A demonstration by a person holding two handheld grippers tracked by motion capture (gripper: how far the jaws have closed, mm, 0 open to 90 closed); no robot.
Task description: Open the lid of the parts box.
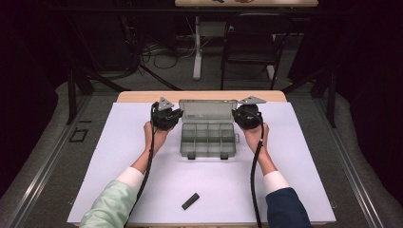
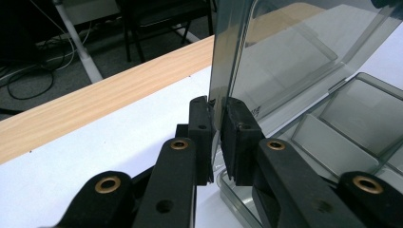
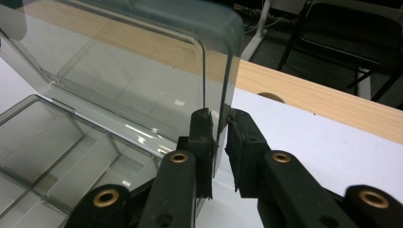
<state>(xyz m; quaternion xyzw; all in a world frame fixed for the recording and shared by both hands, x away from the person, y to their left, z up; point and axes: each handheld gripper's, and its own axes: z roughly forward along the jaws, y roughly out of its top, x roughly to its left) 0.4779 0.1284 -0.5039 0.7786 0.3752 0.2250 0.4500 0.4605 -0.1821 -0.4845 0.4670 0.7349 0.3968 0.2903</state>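
Your left gripper (image 2: 216,137) has its jaws clamped on the left edge of the clear lid (image 2: 285,52) of the compartment box (image 1: 208,140), and your right gripper (image 3: 219,152) pinches the lid's right edge the same way. The lid stands raised and open above the box's tray of empty compartments. The box sits near the far edge of the white table (image 1: 119,156), at its middle. A small black block (image 1: 190,201) lies apart near the table's near edge.

Dark room, grey floor (image 1: 142,80), black chair (image 1: 249,45), tangled cables (image 1: 161,54)
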